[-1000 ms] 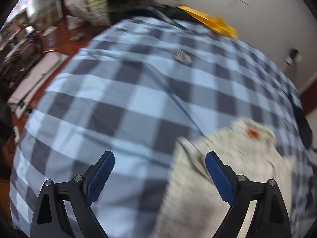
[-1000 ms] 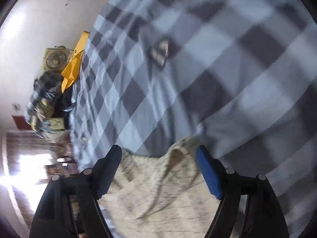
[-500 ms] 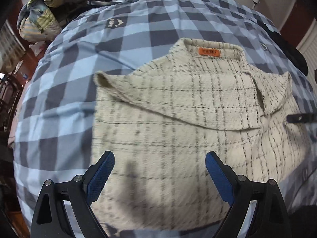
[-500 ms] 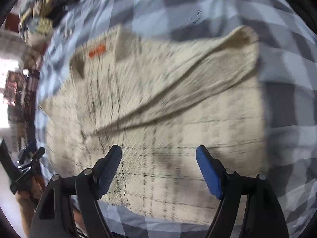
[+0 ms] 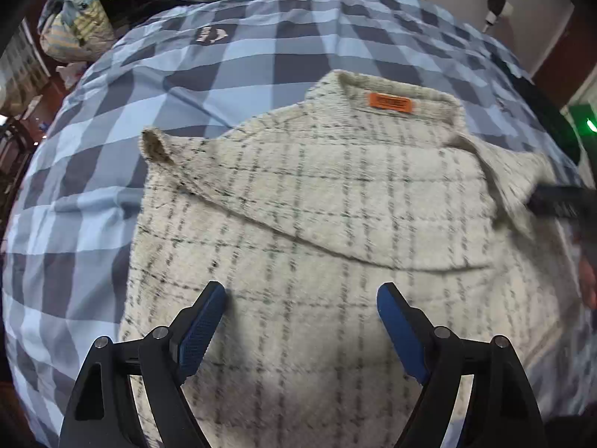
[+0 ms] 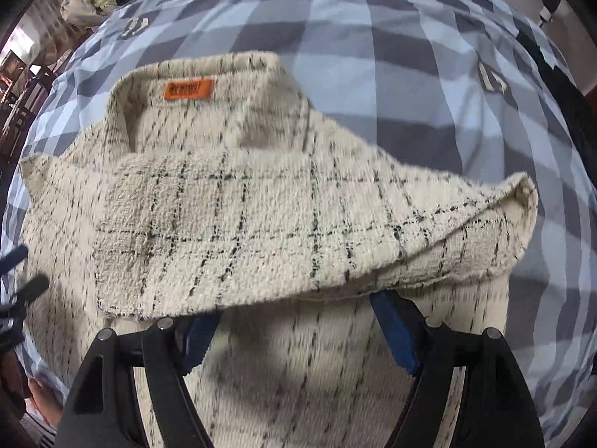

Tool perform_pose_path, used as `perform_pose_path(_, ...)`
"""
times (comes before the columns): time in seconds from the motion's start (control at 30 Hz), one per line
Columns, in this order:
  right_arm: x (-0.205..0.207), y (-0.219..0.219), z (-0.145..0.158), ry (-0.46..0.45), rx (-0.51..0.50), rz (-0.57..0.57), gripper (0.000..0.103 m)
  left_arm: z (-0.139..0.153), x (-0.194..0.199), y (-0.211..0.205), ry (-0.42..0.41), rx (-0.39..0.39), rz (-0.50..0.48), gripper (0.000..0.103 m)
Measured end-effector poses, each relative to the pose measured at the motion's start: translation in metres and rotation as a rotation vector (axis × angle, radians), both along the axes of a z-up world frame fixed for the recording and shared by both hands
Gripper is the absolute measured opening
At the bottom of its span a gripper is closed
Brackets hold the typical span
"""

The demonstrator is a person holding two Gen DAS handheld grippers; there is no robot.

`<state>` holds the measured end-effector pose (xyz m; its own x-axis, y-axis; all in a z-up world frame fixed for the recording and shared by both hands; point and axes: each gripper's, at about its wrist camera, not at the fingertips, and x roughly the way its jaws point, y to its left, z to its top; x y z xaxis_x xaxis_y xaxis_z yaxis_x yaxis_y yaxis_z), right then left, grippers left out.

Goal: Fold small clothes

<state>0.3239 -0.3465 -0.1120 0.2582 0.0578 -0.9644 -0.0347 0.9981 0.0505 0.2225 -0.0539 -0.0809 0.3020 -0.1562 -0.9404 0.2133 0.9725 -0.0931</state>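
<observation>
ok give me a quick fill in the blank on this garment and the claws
1. The cream garment lies on a checked blue and grey ____.
2. The small label at its collar is ____ in colour.
3. The left claw has its fingers ____, with nothing between them.
4. In the right wrist view a folded-over ____ of the garment lies across the tips of the right claw.

Missing words: bedspread; orange; open; sleeve

Hidden under the folded flap of the cream woven garment with thin black checks (image 6: 261, 224): both blue-padded fingertips (image 6: 391, 328) of the right claw (image 6: 294, 321); unreadable on the small orange collar label (image 5: 390, 103): the blurred lettering; cut off by the lower edge: the garment's hem.
</observation>
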Motion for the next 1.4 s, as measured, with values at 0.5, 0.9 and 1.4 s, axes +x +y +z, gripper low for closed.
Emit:
perform_pose_path(0.5,0.038,-0.021,0.051,-0.179,0.186,-0.277,0.075,-0.007,0.068,-0.011,-0.019,-0.014,0.051,0.084)
perform_pose_path(0.9,-0.028,-0.029,0.052,-0.103,0.315,-0.309,0.075,0.005,0.188,0.047,-0.137,0.129,0.402,0.084)
perform_pose_path(1.4,-0.118,-0.054,0.039,-0.067,0.216,-0.392,0.075,0.029,-0.014,0.068,-0.194,0.258,0.014,0.084)
